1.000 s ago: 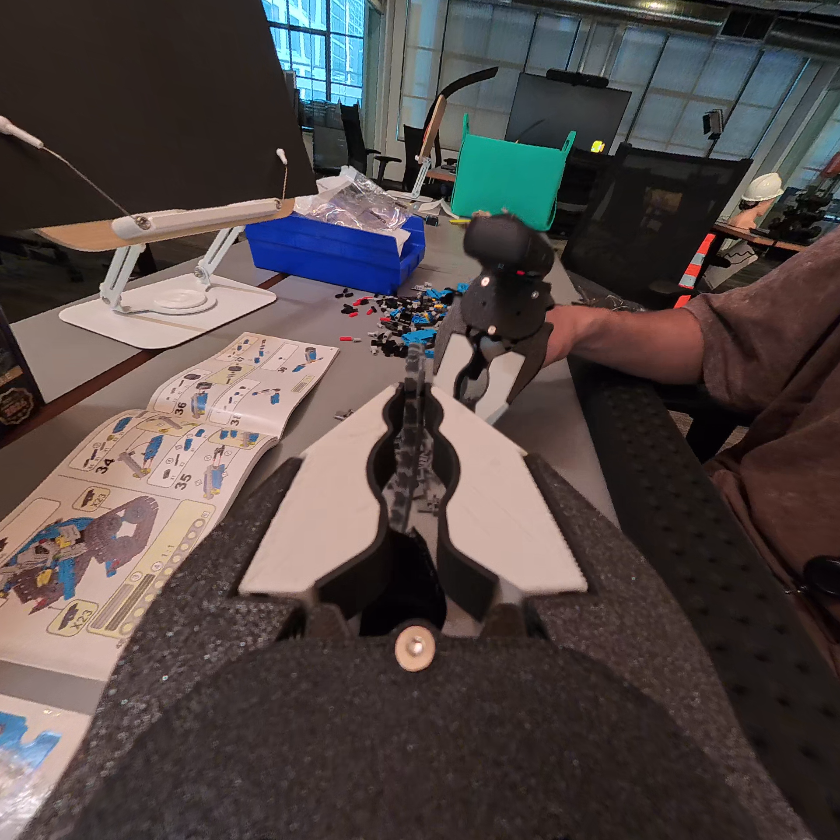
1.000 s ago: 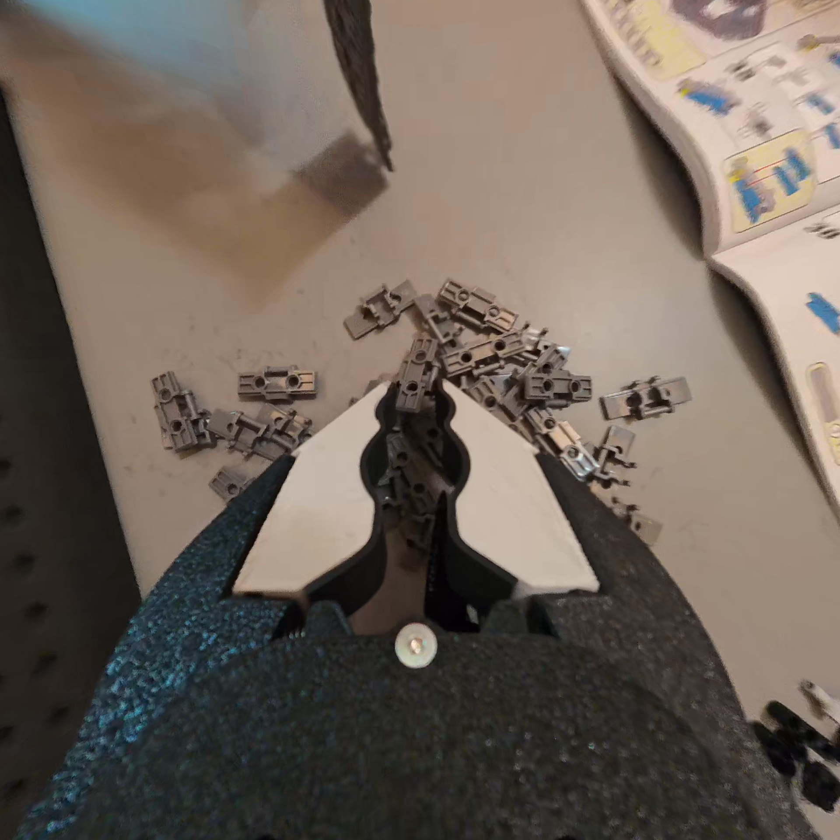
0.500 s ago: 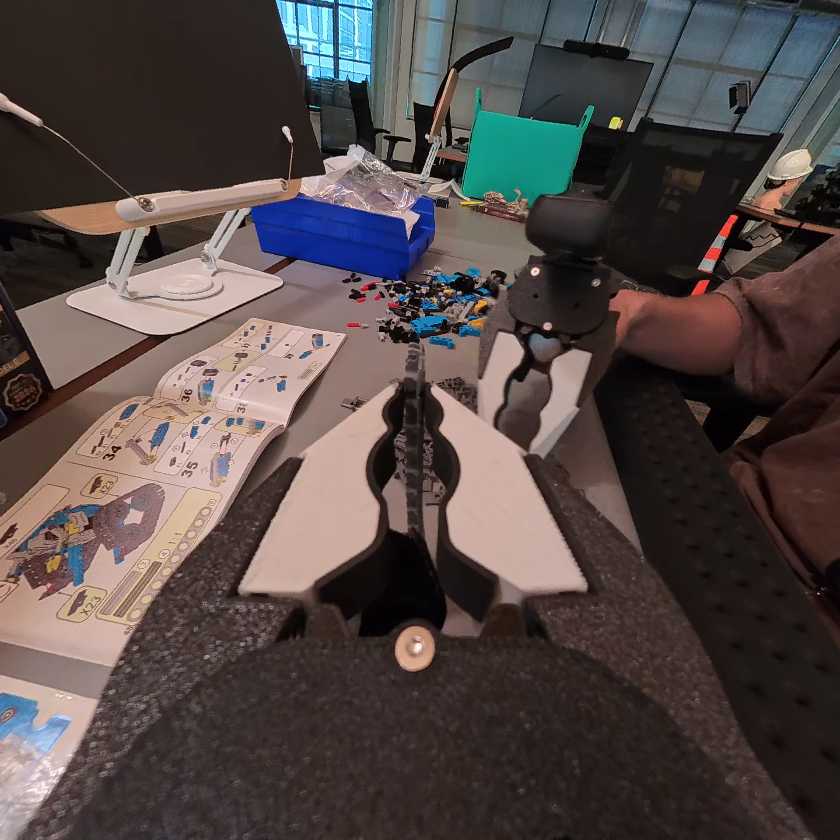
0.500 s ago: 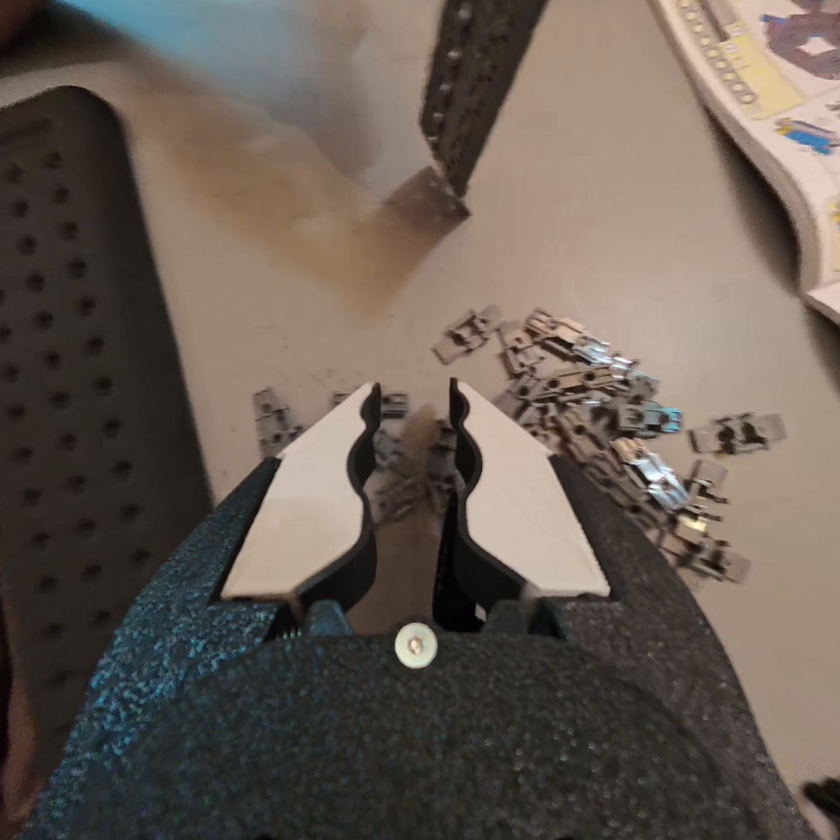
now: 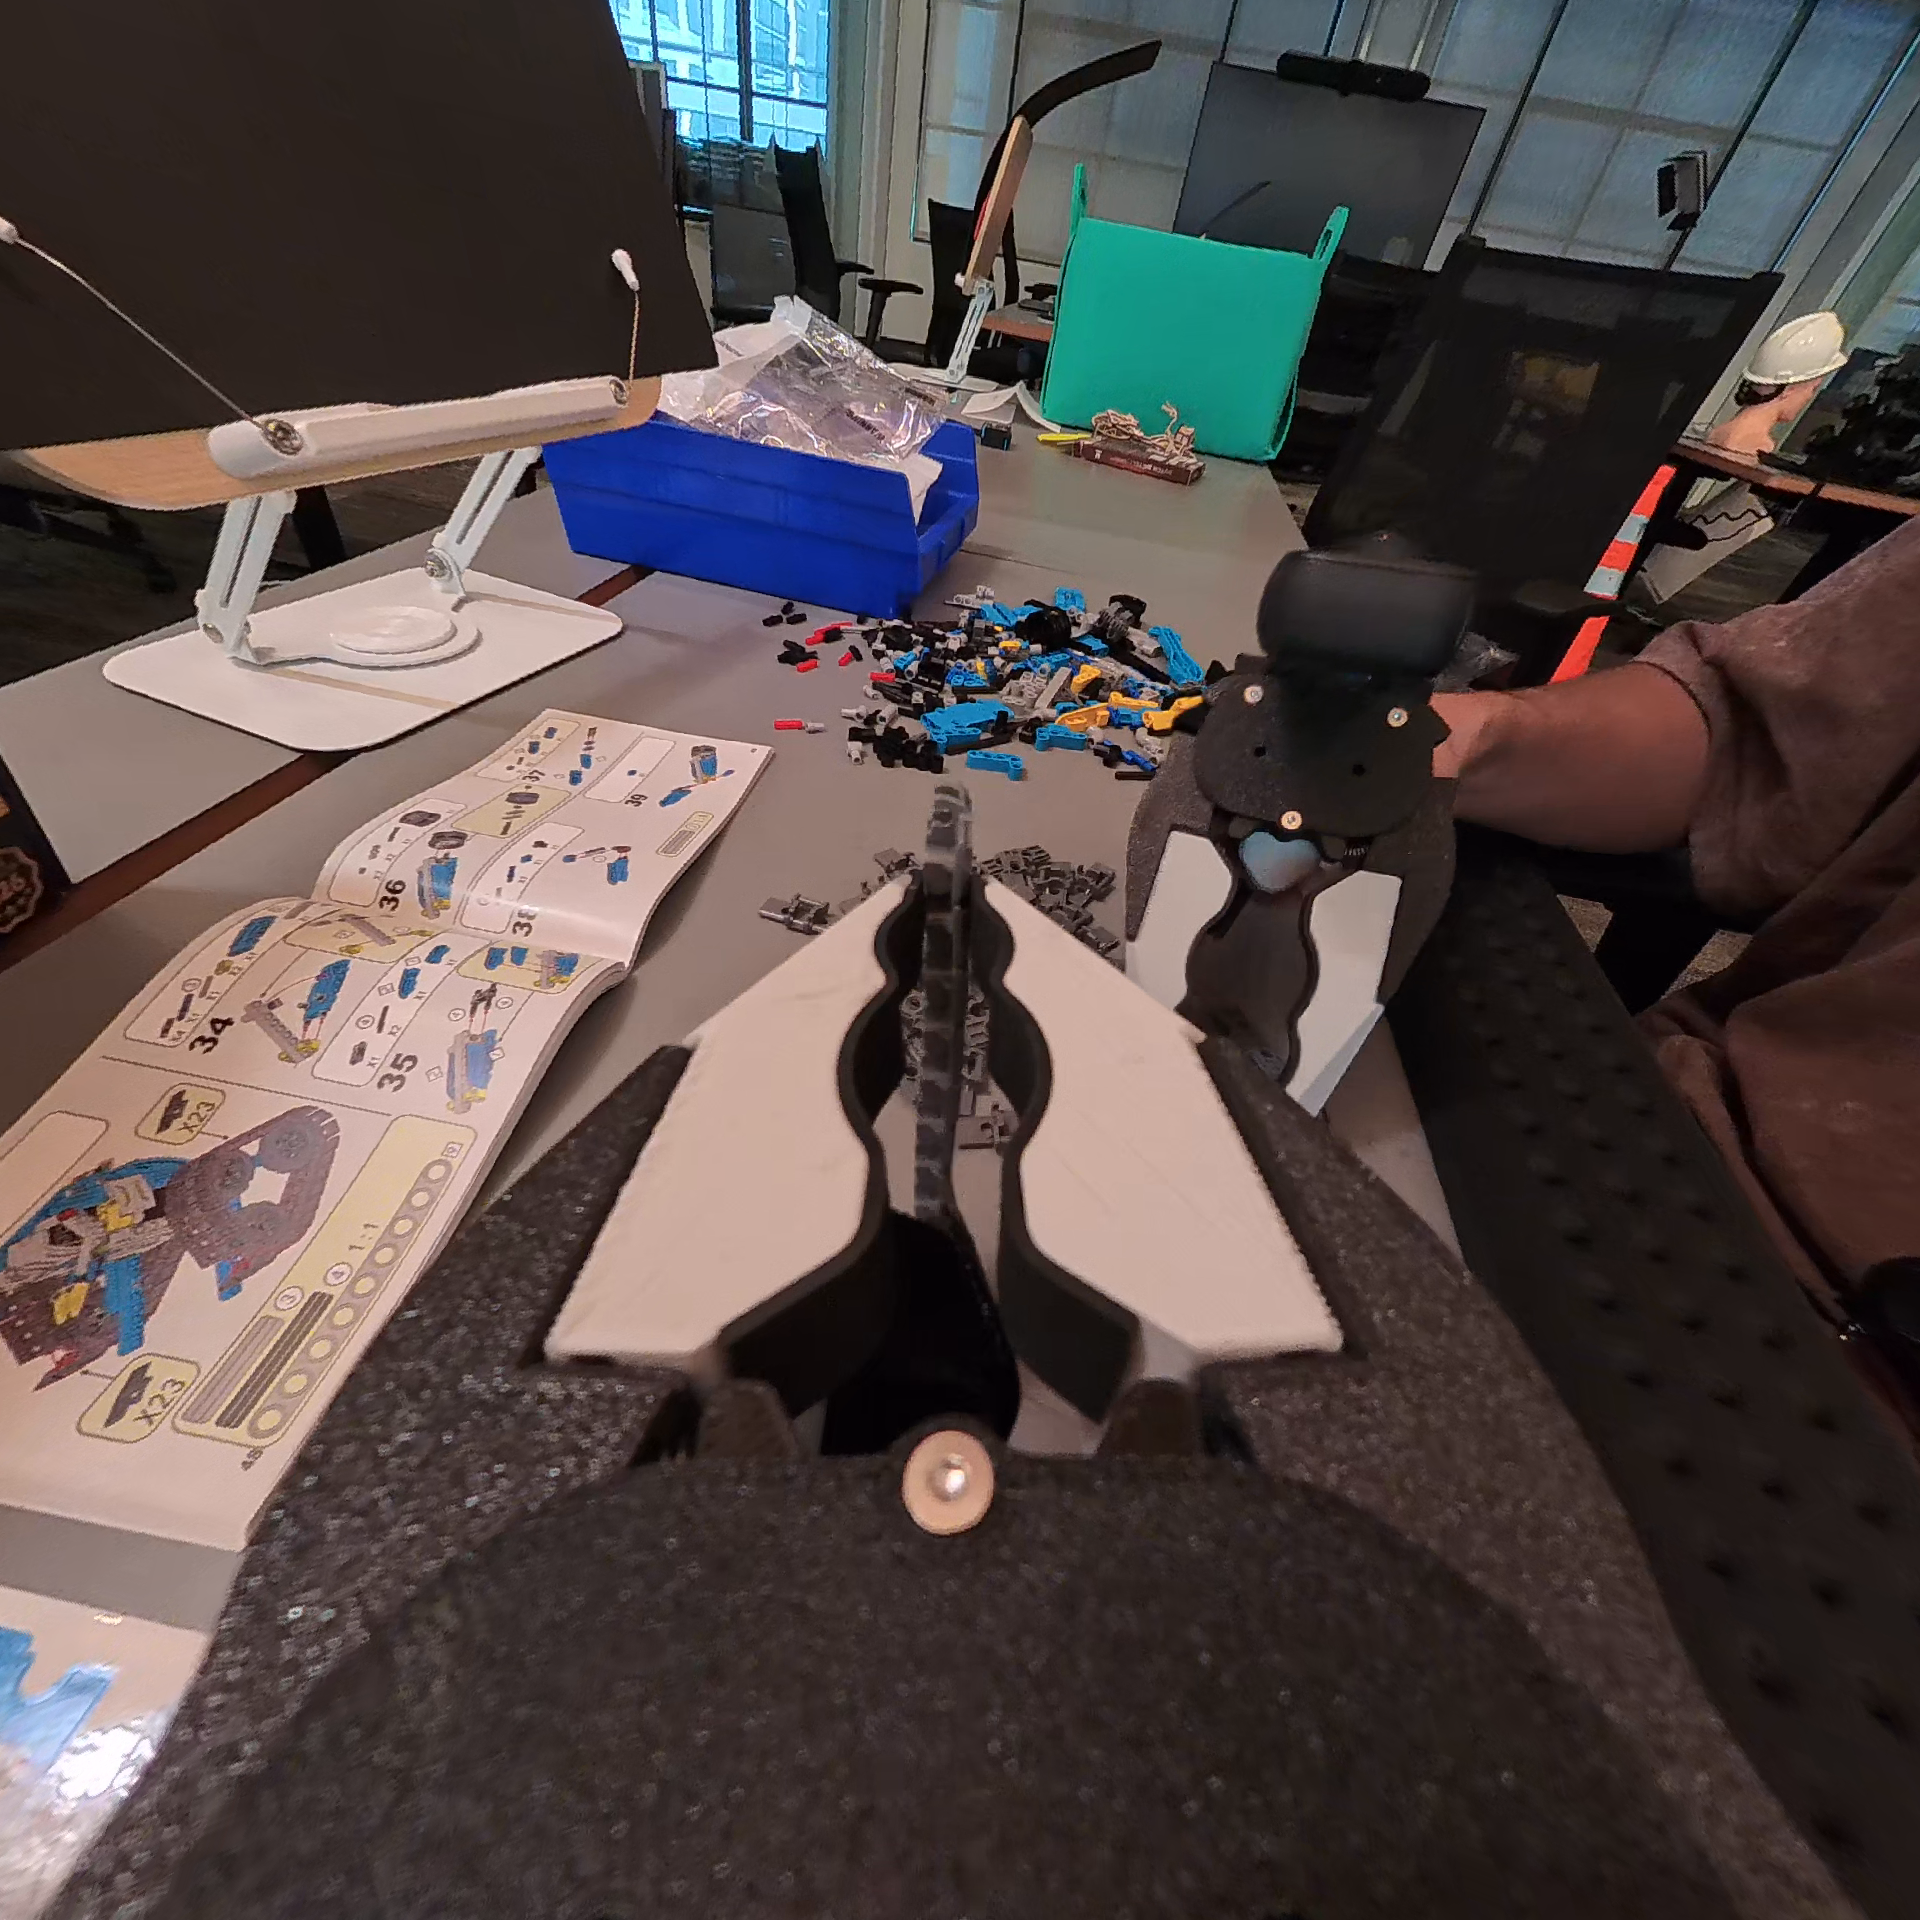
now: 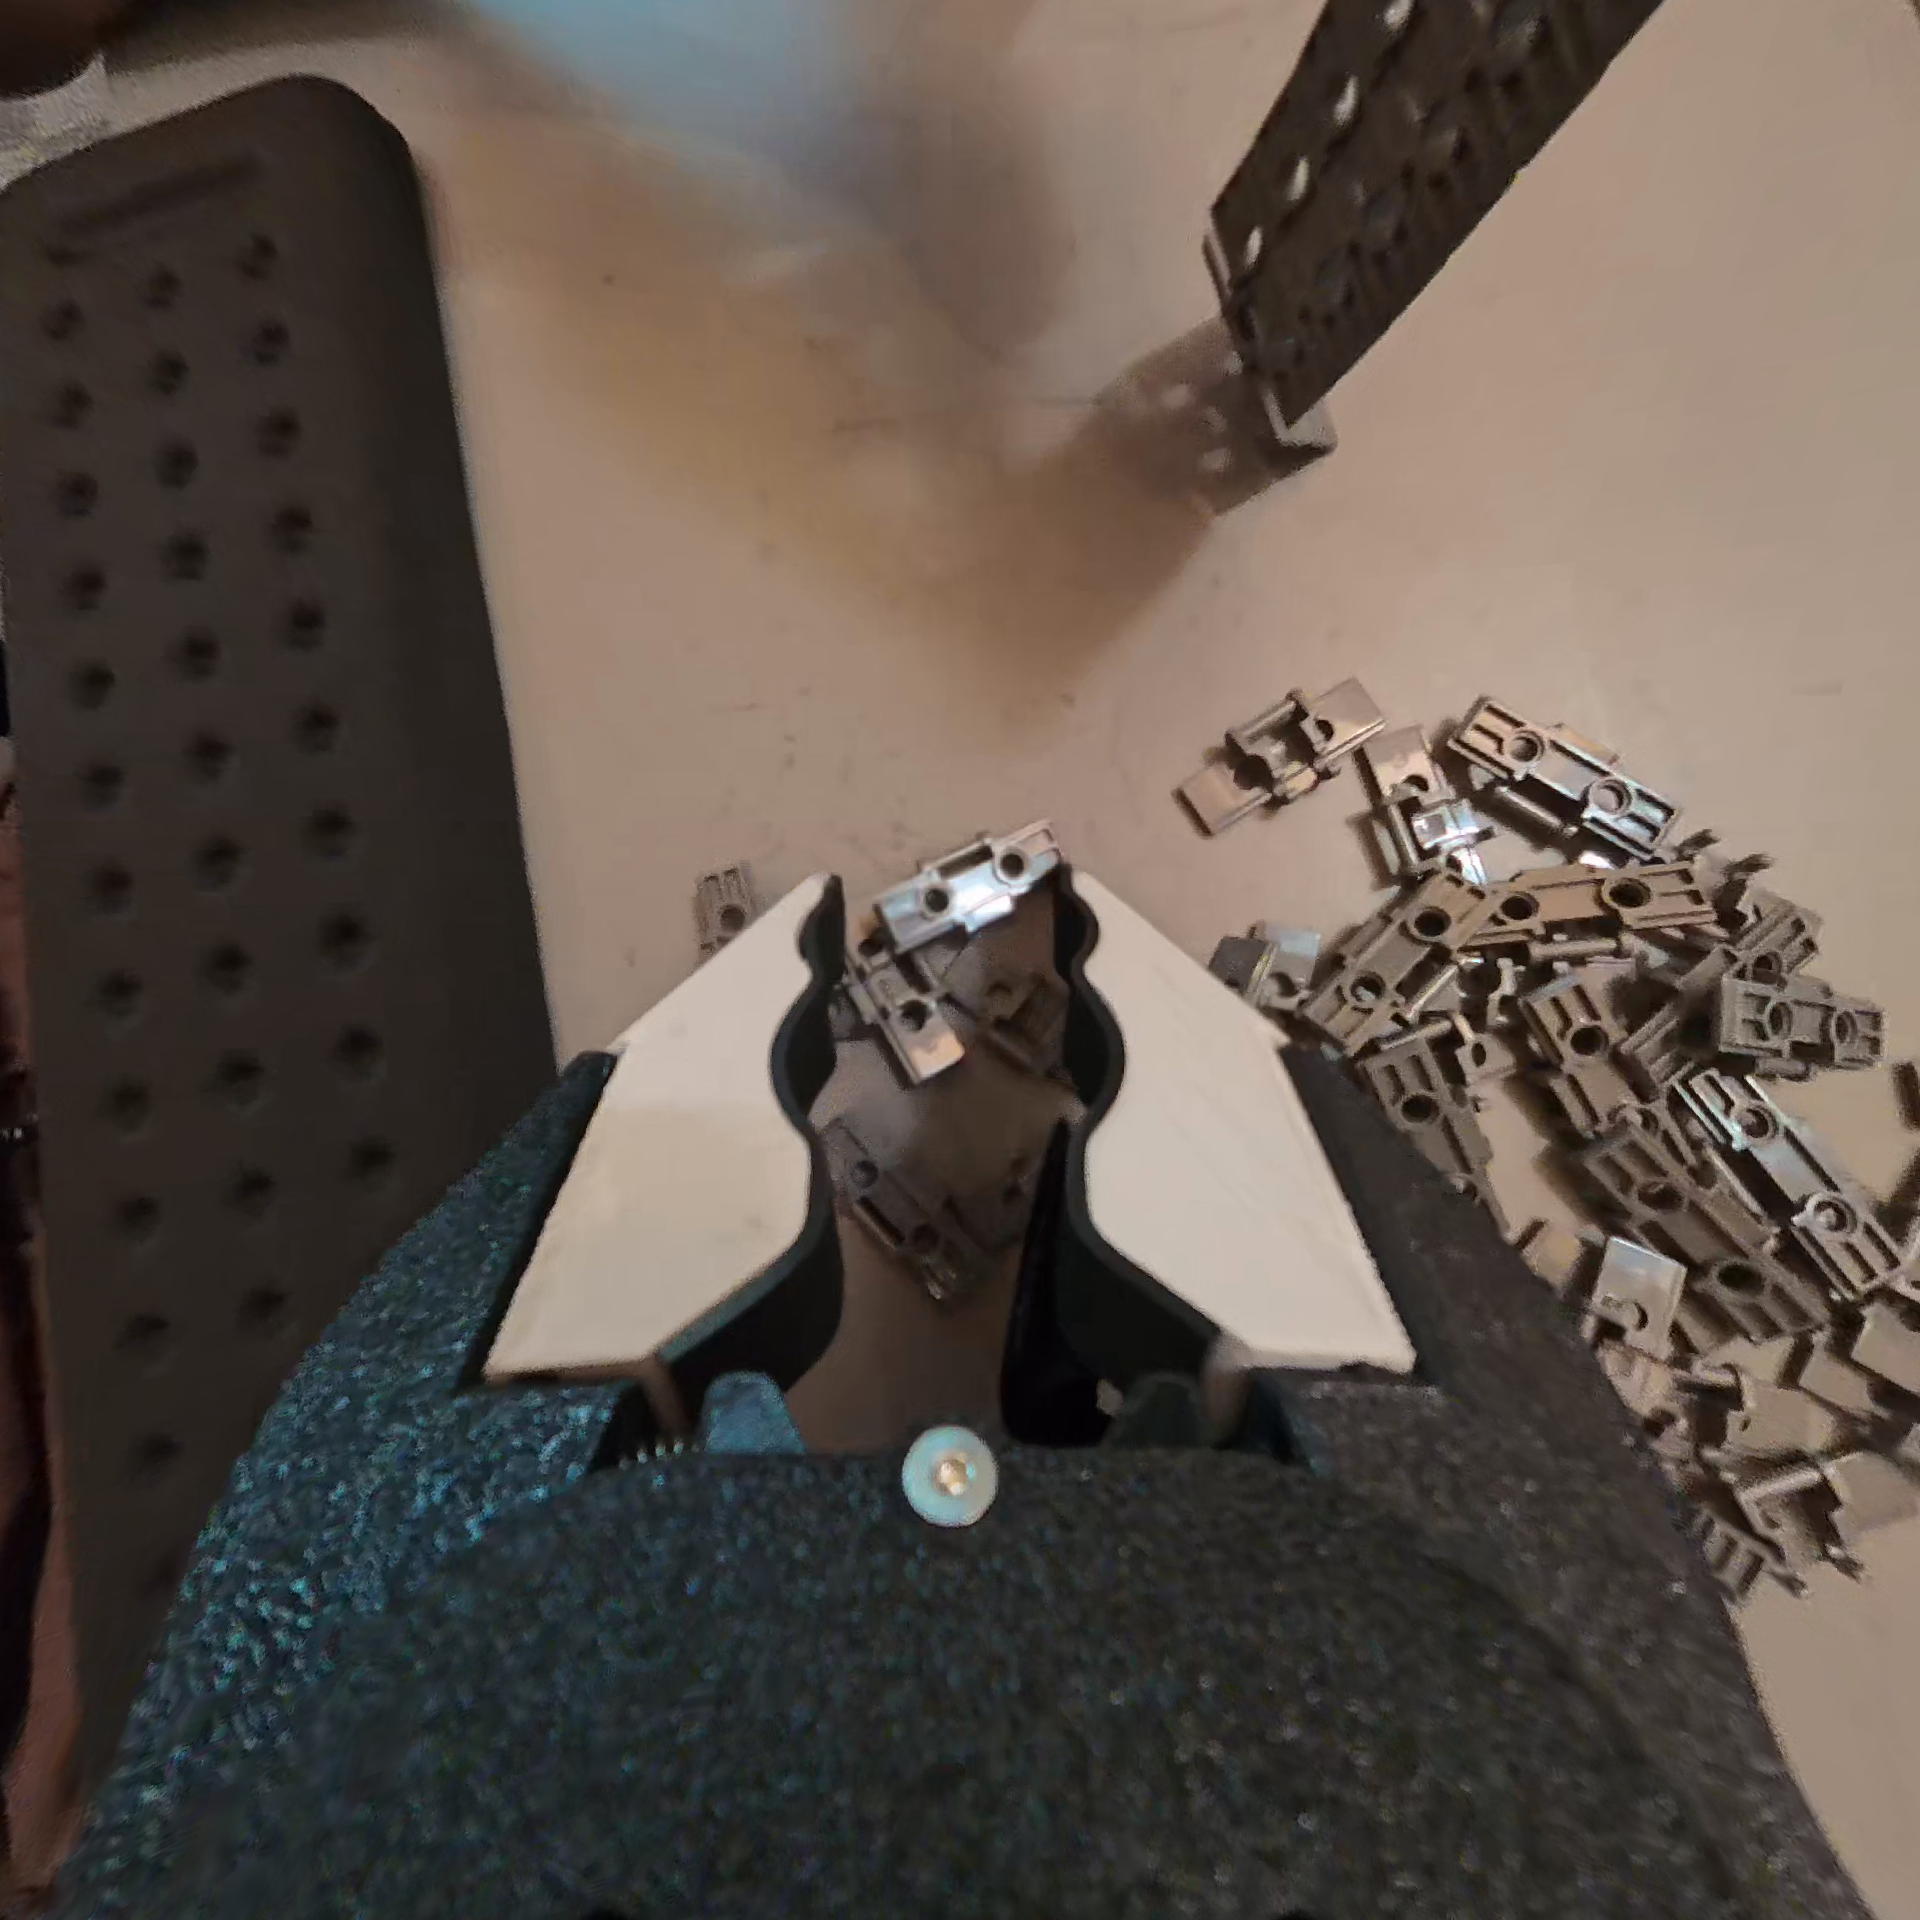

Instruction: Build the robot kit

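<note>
Perforated grey strip (image 5: 943, 997): thin, light, stiff; clamped edgewise in left gripper (image 5: 943, 904). Right gripper (image 6: 948, 904): jaws apart over small links (image 6: 1558, 997) beside the strip.

Parted right gripper (image 6: 948, 894) over grey links (image 6: 1579, 1049)

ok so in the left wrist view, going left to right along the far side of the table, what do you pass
white stand → blue bin → pile of small coloured pieces → right tool, with a person's forearm behind it
</note>
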